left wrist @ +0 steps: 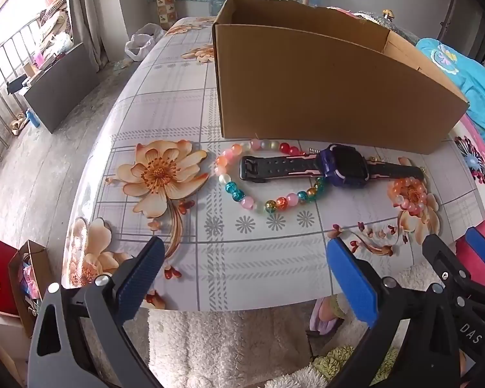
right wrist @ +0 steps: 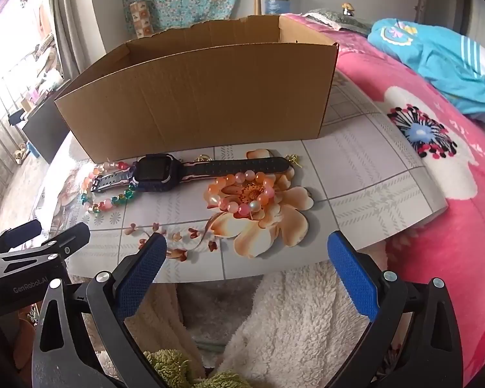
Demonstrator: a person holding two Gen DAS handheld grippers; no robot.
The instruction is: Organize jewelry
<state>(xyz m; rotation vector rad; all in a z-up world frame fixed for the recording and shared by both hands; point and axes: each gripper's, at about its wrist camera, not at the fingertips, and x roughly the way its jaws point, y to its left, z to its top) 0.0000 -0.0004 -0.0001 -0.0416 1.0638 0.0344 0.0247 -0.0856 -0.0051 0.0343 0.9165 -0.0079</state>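
Note:
A black and purple smartwatch (left wrist: 342, 165) (right wrist: 158, 173) lies flat in front of an open cardboard box (left wrist: 323, 90) (right wrist: 197, 97). It lies over a multicoloured bead bracelet (left wrist: 242, 194) (right wrist: 113, 201). A pink-orange bead bracelet (left wrist: 410, 194) (right wrist: 242, 194) lies to the right. A small gold piece (right wrist: 293, 159) sits by the strap end. My left gripper (left wrist: 245, 252) is open and empty at the table's near edge. My right gripper (right wrist: 247, 249) is open and empty too, just right of the left one.
The floral tablecloth (left wrist: 165, 103) covers a small table. A pink bed cover (right wrist: 436, 194) with blue clothing (right wrist: 443, 61) lies to the right. Fluffy white fabric (right wrist: 291, 317) lies below the near edge. Bags (left wrist: 13, 278) stand on the floor at left.

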